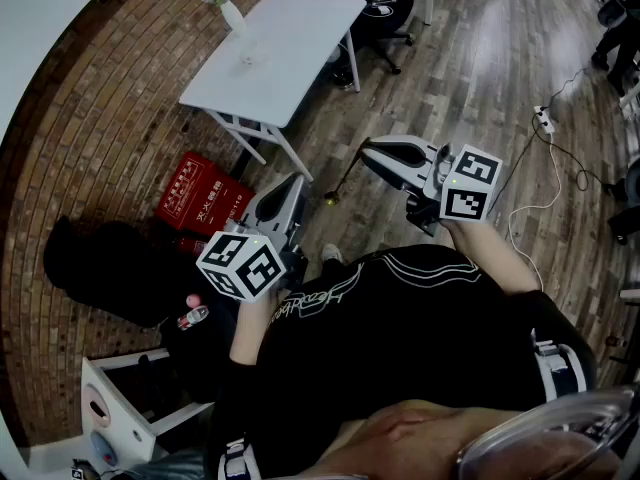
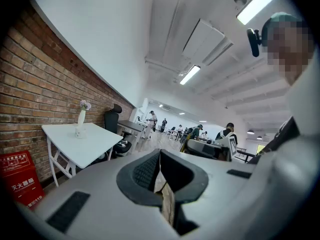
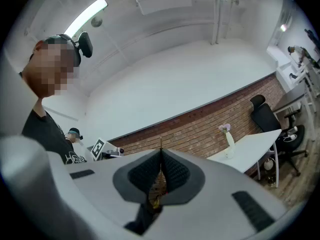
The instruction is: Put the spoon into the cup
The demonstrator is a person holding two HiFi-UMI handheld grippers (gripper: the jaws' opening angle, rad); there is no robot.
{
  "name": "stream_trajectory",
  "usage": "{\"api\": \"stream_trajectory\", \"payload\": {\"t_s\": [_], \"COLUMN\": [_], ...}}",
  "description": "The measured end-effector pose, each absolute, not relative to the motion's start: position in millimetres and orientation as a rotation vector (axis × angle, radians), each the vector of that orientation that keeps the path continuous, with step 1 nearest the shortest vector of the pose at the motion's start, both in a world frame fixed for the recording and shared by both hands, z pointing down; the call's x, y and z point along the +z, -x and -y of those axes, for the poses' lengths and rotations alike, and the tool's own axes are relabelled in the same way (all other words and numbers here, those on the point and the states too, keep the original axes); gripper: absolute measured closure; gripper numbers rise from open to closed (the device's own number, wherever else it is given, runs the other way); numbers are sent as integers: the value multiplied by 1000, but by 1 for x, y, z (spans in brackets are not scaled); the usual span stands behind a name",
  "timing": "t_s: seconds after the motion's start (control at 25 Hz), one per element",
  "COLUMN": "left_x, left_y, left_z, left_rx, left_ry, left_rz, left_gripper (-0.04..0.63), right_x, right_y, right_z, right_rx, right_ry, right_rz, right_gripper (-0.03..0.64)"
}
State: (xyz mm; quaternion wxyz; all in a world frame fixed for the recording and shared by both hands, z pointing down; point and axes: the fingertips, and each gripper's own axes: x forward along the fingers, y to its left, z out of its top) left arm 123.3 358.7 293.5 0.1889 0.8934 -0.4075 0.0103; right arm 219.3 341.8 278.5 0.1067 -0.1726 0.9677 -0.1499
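My right gripper (image 1: 366, 151) is shut on a thin spoon (image 1: 343, 179), whose gold-coloured end (image 1: 330, 200) hangs down to the left over the floor. In the right gripper view the spoon (image 3: 161, 144) pokes up as a sliver between the closed pads of the right gripper (image 3: 161, 155). My left gripper (image 1: 291, 184) is held lower left, its jaws together with nothing in them, as the left gripper view (image 2: 160, 155) also shows. A small pale cup (image 1: 246, 57) stands by a flower vase (image 1: 229, 12) on the white table (image 1: 300, 38), well beyond both grippers.
The brick wall (image 1: 90, 138) runs along the left. Red boxes (image 1: 200, 195) and a black bag (image 1: 100, 268) lie at its foot. An office chair (image 1: 385, 13) stands behind the table, and a power strip with cable (image 1: 545, 120) lies on the wooden floor to the right.
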Motion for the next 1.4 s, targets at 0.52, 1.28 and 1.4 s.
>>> {"api": "stream_trajectory", "payload": {"t_s": [0.52, 1.28, 1.4], "left_x": [315, 334, 333], "left_y": [-105, 4, 26], "left_z": [-355, -173, -125], "left_rx": [29, -9, 9], "left_ry": [-2459, -2398, -2397], "left_rz": [1192, 1147, 1126], "left_gripper": [591, 591, 591], "right_x": [299, 309, 306], "right_y": [-206, -101, -79], "right_z": [-329, -144, -96], "right_rx": [-508, -638, -653], "right_ry": [486, 528, 545], "right_rz": [-2846, -2823, -2812], "right_gripper": [617, 617, 617]}}
